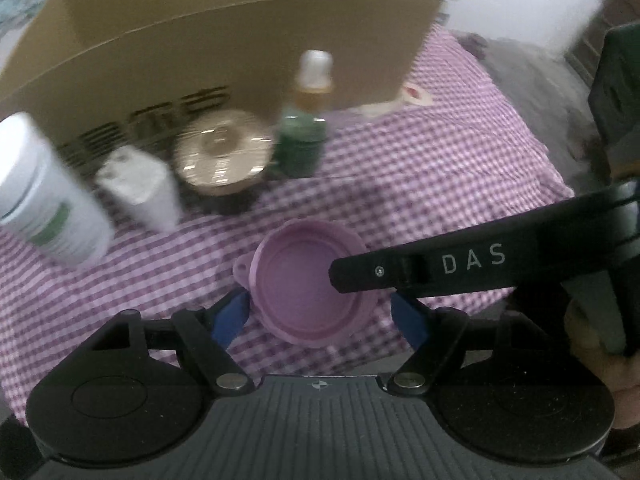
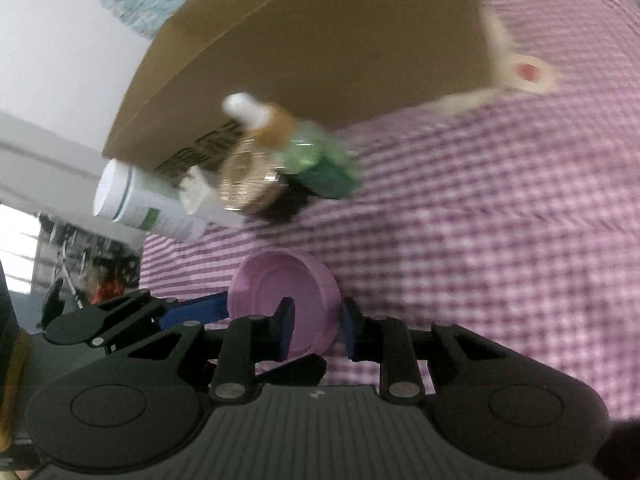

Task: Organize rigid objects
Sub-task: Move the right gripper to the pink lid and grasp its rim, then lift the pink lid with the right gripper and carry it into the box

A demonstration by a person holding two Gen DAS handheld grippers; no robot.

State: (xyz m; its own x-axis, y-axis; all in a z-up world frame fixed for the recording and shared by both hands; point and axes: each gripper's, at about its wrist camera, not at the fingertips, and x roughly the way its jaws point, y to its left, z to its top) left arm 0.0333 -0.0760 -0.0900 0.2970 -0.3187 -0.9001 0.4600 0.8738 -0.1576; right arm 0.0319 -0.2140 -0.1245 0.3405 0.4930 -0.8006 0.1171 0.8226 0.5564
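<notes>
Here the lilac bowl sits on the checked cloth, toward the near side of the bed-like surface and well apart from the cardboard box at the far edge. The right gripper has its fingers clenched on the bowl's rim, one blue pad inside the wall and one outside, so the bowl tilts up on edge in the right wrist view. The left gripper is released: its blue fingers stand wide on either side of the bowl without pressing it.

To do this step well, I judge the rim pinch should stay firm and the bowl be carried level enough that its soft wall does not peel out of the pads. The left fingers would best keep clear, or close only as a steadying support from the opposite rim. The way to the box runs past a white canister, a small white tube, a gold-lidded jar and a green dropper bottle, all standing just in front of the box wall. So lifting above them before moving across seems wise.

The bowl itself looks round, shallow and ribbed, like a collapsible silicone dish, with a small holed tab on one side. Both views are blurred.
</notes>
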